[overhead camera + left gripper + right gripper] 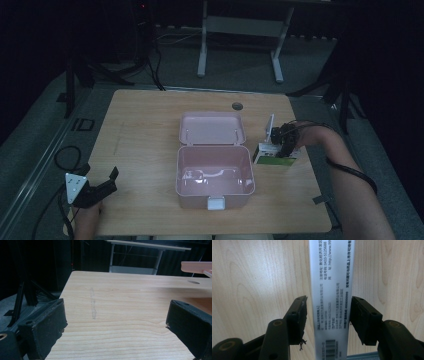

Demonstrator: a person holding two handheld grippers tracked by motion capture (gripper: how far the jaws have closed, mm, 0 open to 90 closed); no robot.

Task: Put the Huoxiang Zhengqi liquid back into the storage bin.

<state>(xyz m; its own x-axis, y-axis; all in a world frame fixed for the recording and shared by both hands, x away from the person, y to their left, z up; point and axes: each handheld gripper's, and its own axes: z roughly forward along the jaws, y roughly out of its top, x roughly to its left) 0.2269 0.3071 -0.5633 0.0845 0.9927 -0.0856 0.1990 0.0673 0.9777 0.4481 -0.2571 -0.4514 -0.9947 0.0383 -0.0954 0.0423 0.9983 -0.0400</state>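
Observation:
A small white and green carton (272, 156) stands on edge on the wooden table (145, 120), just right of an open pink box (215, 175) whose lid (212, 128) lies back flat. My right gripper (285, 145) points down over the carton. In the right gripper view the carton's narrow printed side (332, 277) sits between the jaws of that gripper (328, 315), with a thin gap at the left pad (299, 315). My left gripper (107, 182) rests at the table's front left, open, with bare wood between its jaws (115, 315).
The pink box holds nothing and has a white latch (216, 203) at its front. A round cable hole (237, 106) sits near the table's far edge. A white desk frame (240, 30) stands on the floor beyond. The lid's edge (197, 266) shows in the left gripper view.

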